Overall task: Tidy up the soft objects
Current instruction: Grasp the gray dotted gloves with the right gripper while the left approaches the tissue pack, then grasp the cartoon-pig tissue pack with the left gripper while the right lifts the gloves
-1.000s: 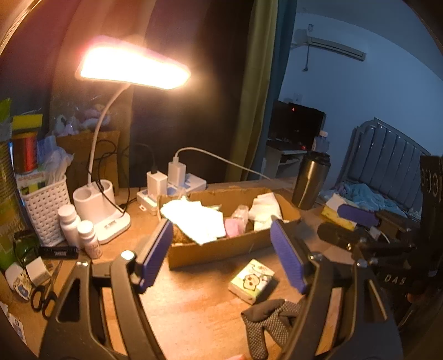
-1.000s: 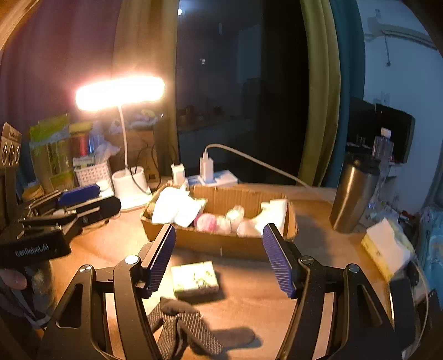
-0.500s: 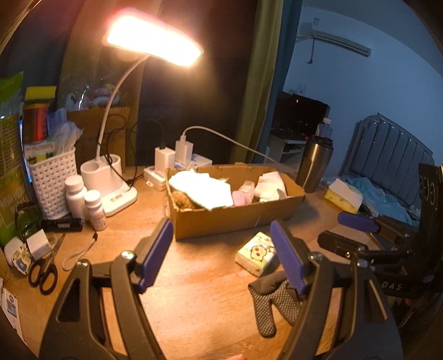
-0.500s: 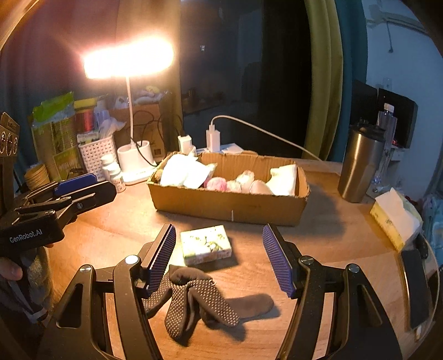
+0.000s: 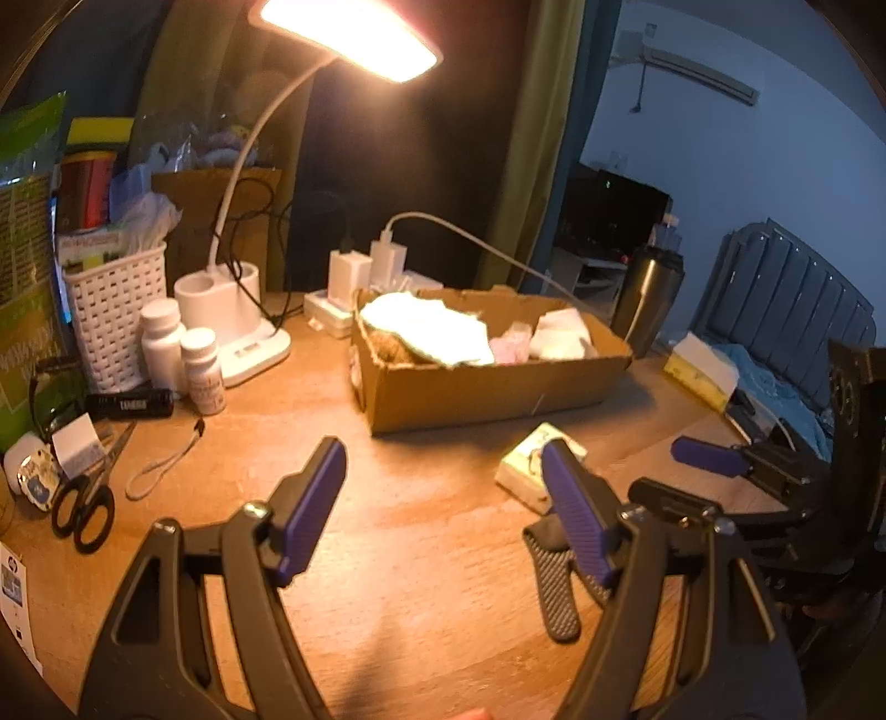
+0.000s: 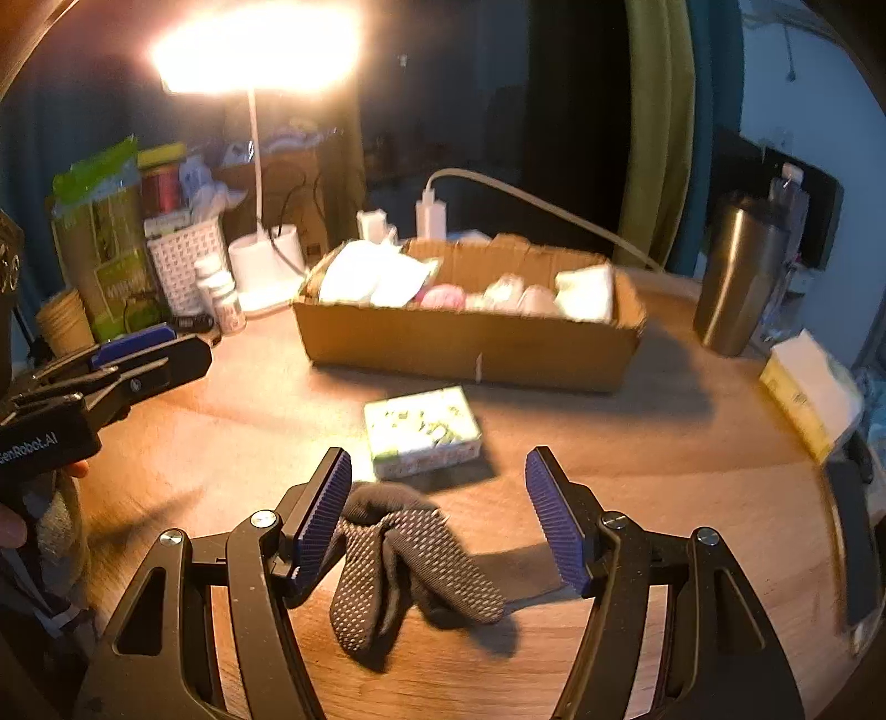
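Dark dotted glove (image 6: 410, 565) lies on the wooden table (image 6: 637, 454), near edge, between the spread jaws of the right gripper (image 6: 440, 515), nothing held. Tissue pack (image 6: 423, 432) just beyond it, then the cardboard box (image 6: 465, 343) of soft items. Left gripper (image 5: 443, 509) also spread wide, empty; its side reads "GenRobot.AI". Lit desk lamp (image 6: 255, 50), steel tumbler (image 6: 739, 271), curtains behind.

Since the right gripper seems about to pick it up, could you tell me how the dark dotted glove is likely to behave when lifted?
The dark knitted glove with pale grip dots lies crumpled on the wooden table, so it will probably be floppy and droop from the open right gripper. It looks light. The dots should probably resist slipping, though a pinch may catch only one layer.
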Available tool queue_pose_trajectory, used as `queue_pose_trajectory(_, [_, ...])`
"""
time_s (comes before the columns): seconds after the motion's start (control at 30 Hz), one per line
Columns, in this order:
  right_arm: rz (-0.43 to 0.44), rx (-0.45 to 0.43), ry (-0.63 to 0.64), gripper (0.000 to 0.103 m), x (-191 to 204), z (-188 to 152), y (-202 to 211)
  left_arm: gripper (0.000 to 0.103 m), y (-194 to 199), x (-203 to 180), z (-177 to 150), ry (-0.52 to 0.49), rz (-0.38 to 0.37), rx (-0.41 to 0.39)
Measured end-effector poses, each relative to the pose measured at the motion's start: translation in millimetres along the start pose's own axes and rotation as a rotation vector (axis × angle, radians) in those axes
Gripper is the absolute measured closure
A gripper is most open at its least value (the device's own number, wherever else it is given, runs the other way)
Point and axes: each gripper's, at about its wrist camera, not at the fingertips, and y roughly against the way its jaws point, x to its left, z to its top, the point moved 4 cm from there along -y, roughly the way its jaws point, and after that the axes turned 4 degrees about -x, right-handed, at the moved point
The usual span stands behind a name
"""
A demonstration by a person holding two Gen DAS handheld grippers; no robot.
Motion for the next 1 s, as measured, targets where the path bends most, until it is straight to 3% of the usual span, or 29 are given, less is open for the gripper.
queue_pose_trajectory(0.4, [0.042,0.167,-0.007,0.034,9.4,-33.9,-40.8,0.029,-17.6,-3.8,-11.4,-0.017,0.020,0.063])
queue_pose_trajectory(0.43, [0.040,0.175,-0.005,0.036,8.6,-36.4,-42.3,0.029,-19.5,-4.7,-12.2,-0.022,0.022,0.071])
queue_pose_trajectory(0.53, [0.038,0.196,-0.006,0.060,7.0,-40.7,-44.8,0.029,-25.4,-8.7,-15.5,-0.038,0.028,0.097])
queue_pose_trajectory(0.63, [0.024,0.194,0.014,0.069,5.4,-41.0,-43.6,0.029,-31.5,-14.8,-18.2,-0.060,0.036,0.126])
queue_pose_trajectory(1.0, [-0.010,0.145,-0.057,0.071,-39.0,-42.0,-27.0,0.029,-55.2,-50.9,-20.2,-0.140,0.033,0.185])
